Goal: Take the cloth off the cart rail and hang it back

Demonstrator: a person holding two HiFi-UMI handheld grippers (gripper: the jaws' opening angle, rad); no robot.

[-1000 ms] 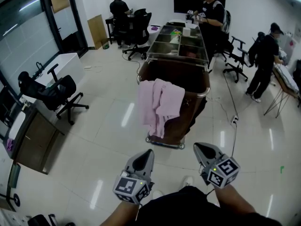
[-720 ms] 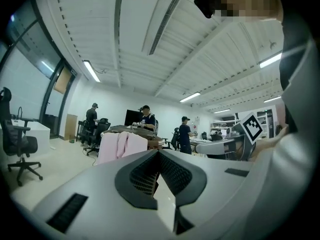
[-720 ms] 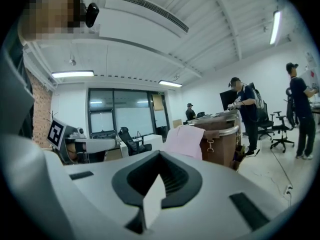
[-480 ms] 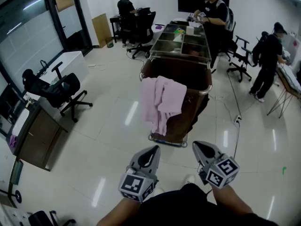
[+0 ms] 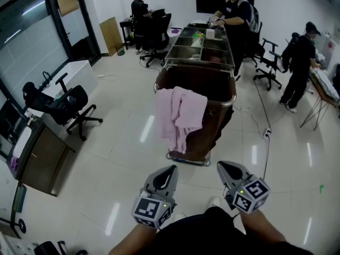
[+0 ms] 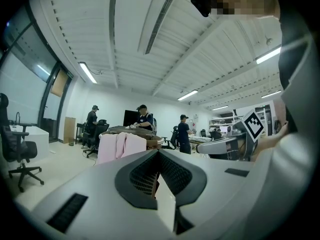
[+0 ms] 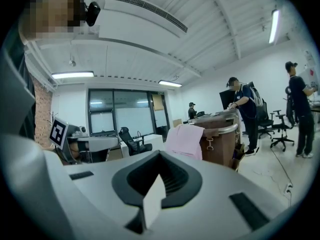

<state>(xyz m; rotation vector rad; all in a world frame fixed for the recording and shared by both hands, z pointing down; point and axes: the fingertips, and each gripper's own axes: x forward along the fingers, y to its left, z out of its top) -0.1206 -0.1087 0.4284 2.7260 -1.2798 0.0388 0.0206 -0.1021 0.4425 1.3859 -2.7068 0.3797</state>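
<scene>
pale pink cloth (image 5: 179,116) draped over the near chrome rail (image 5: 229,103) of a tall brown cart (image 5: 212,86), toward the rail's left end, folds hanging down the cart's front face almost to its base. seen in the head view at 12 o'clock, well apart from both grippers. cart standing on a glossy white tiled floor (image 5: 122,142), with a metal compartmented tray (image 5: 188,42) beyond it, small items inside too far off to tell.

left gripper (image 5: 170,170) low at 6 o'clock in the head view, jaws pressed together, nothing between them, aimed toward the cart. right gripper (image 5: 223,166) just beside it at 5 o'clock, jaws likewise closed together and holding nothing. marker cubes on both facing up toward the camera. neither gripper touching the cloth or the rail.

in the left gripper view, cloth and cart visible past the closed jaws at about 11 o'clock; in the right gripper view, at about 1 o'clock.

black office chair (image 5: 66,102) at 9 o'clock beside a dark wooden table (image 5: 40,158). one person in dark clothes (image 5: 236,15) standing at the far end of the tray at 1 o'clock, another person seated (image 5: 139,7) at 11 o'clock, a third person (image 5: 297,65) standing at 2 o'clock.
</scene>
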